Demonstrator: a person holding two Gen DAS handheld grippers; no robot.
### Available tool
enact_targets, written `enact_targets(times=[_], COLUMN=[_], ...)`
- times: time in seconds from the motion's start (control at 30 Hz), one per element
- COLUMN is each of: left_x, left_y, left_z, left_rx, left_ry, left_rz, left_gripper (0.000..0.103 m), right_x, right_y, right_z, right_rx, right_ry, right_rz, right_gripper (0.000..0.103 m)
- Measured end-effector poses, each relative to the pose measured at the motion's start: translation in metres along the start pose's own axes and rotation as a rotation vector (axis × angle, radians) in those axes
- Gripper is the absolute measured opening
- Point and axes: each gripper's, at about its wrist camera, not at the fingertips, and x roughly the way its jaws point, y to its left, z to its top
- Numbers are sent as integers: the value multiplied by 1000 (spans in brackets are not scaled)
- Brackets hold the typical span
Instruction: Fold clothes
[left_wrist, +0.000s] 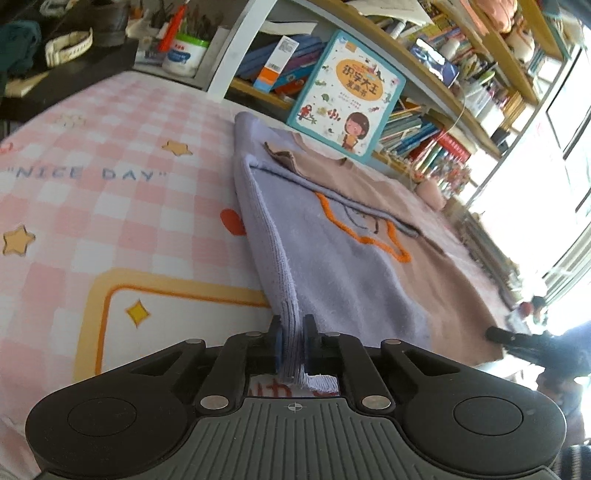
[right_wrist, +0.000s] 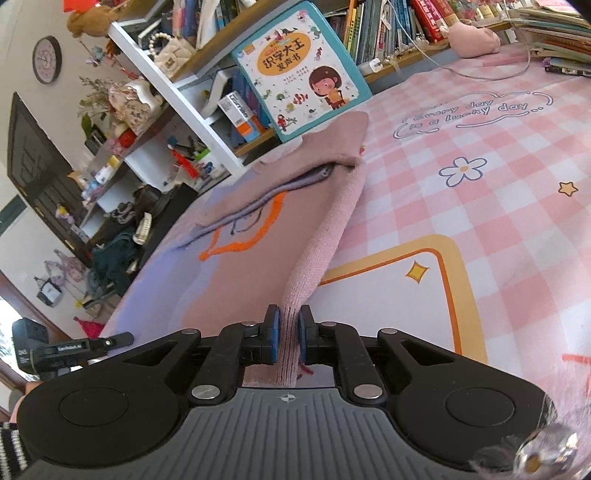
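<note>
The sweater (left_wrist: 343, 258) lies mid-frame on the checked bed (left_wrist: 110, 221), both sleeves folded in. The left gripper (left_wrist: 293, 343) is clamped on its lilac hem corner, the right gripper (right_wrist: 288, 341) on the pink one. Next, I'd guess: carry both corners toward the collar together. A tub (left_wrist: 186, 55), upper left, holds pens.

Bedsheet (left_wrist: 110, 192), left of the left gripper's fingers: "NICE DAY"
Bedsheet (right_wrist: 480, 155), ahead-right of the right gripper's fingers: "Every day is a lucky day.."
Children's book (right_wrist: 299, 70), far ahead of the fingers: "识字大王"
Children's book (left_wrist: 347, 96): same title
</note>
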Motion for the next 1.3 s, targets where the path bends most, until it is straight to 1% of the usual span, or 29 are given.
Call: enact_targets(times=[0.07,0.17,0.3,0.37,0.5,0.6,0.67,0.83,0.93,1.07,1.3], left_x=[-2,-6,-7,-7,-9,-6,0,19,34,54,87], left_y=[3,8,4,1,-4,-2,0,-4,-5,2,17], left_z=[1,7,22,33,56,75,89,122,139,153,167], left_rx=[-35,-95,-105,-94,-71,-88,-98,-88,-77,-89,-106], left_ry=[-17,-60,-120,-160,-241,-294,-322,-344,-343,-320,-269], left_rz=[-45,-140,-230,-243,-267,-270,-258,-227,-193,-161,-100], left_gripper=[8,7,7,7,7,7,7,7,7,8,8], right_x=[-4,-7,-8,-6,-3,3,8,33,49,71,107], right_y=[-1,-3,-5,-4,-4,-6,-8,-11,-12,-17,-35], right_z=[2,11,28,40,64,84,97,134,153,173,189], right_rx=[18,65,117,138,167,199,218,258,259,258,277], right_ry=[-21,-61,-120,-150,-216,-266,-292,-317,-311,-286,-246], right_rz=[25,100,203,243,284,298,298,285,253,218,180], right_gripper=[9,9,9,9,9,9,9,9,9,9,9])
